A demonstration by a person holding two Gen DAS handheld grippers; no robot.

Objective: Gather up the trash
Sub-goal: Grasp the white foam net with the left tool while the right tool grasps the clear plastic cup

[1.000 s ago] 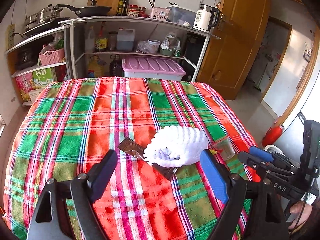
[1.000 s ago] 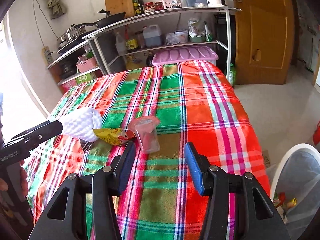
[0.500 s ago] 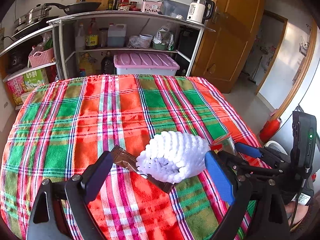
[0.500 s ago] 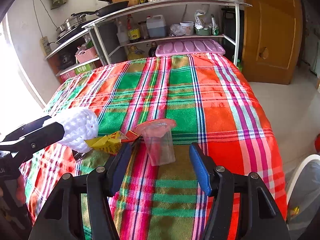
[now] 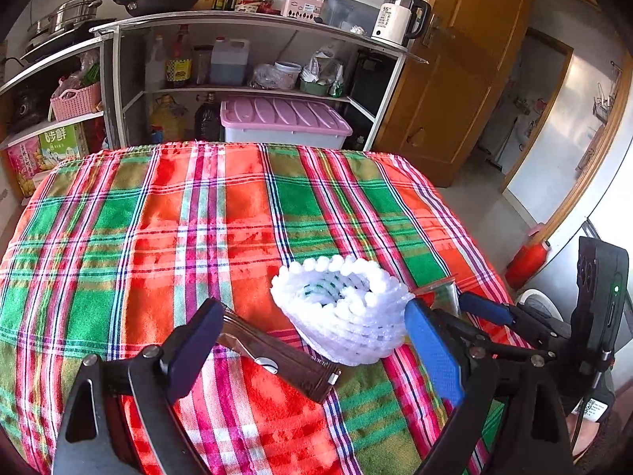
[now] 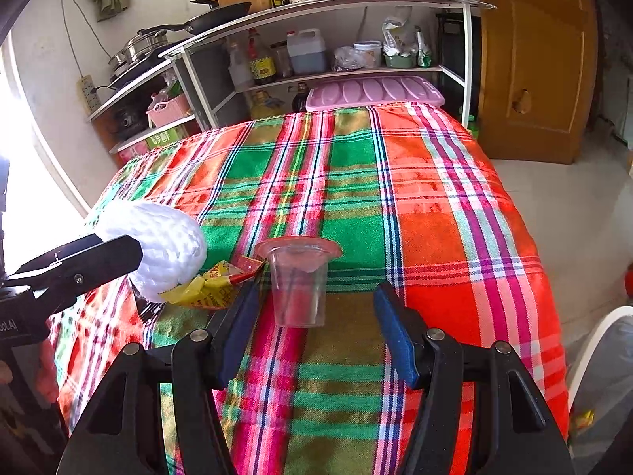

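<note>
A plaid cloth in red and green is covering the counter (image 5: 166,229), with kitchen shelves (image 5: 253,19) standing behind it. The left hand-held gripper (image 5: 312,352) is hovering with its jaws apart, which have just been opening; a white foam net (image 5: 342,308) is lying between them, soft and knobbly, its mouth facing up, and a flat brown wrapper (image 5: 277,360) is stretching slantwise under it. The right hand-held gripper (image 6: 316,330), jaws also just opened wide, is facing a clear plastic cup (image 6: 298,279) standing upright straight ahead, a crumpled yellow packet (image 6: 209,287) just left of it.
</note>
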